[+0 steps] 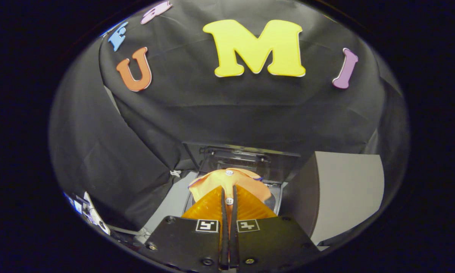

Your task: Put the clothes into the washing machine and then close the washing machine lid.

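Your tongs (229, 189) are pressed nearly together, pinching an orange buttoned garment (227, 182). It hangs just ahead of the washing machine (246, 159), whose lid (250, 151) stands open behind. The garment still needs dropping in, then the lid closing.

A pale grey worktop (170, 204) shows as a bare strip left of the tool's fingers, running back to where the black cloth wall hangs down onto it. The washing machine (250, 161) stands just beside that strip, straight ahead of the fingers, with its lid raised at the back. Close on the machine's other side stands a big grey block (348, 189), with one dark side and one pale face. Whether the block touches the machine cannot be told. The tool (229, 189) pinches an orange garment (227, 180) between both fingers, above the machine's opening.
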### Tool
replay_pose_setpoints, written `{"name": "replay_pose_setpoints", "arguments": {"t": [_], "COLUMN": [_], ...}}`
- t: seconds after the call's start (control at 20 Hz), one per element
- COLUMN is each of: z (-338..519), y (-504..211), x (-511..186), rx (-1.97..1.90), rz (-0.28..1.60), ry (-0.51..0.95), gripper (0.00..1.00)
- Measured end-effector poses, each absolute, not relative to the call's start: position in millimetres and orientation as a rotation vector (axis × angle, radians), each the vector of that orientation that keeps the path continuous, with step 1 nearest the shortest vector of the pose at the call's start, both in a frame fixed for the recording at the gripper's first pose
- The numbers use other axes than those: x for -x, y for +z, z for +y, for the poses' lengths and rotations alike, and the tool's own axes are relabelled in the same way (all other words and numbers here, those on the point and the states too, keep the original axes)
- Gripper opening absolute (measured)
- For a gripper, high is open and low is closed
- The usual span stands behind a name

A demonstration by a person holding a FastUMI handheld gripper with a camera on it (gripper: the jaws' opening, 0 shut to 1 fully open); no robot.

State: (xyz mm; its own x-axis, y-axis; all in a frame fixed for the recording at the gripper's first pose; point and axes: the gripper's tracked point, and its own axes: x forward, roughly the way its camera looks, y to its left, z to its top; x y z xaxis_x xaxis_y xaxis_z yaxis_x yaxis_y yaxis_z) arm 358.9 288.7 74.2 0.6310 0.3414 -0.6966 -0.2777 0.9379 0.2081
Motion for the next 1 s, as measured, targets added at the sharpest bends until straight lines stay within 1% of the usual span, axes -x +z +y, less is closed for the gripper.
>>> {"name": "replay_pose_setpoints", "arguments": {"t": [0.35,1.0], "z": [313.0,319.3], "y": [31.0,-68.6], "x": [-372.5,-393.2], "rx": [-0.081,-0.108], "rz": [0.875,0.998], "ry": [0.378,0.336], "gripper": [0.05,0.05]}}
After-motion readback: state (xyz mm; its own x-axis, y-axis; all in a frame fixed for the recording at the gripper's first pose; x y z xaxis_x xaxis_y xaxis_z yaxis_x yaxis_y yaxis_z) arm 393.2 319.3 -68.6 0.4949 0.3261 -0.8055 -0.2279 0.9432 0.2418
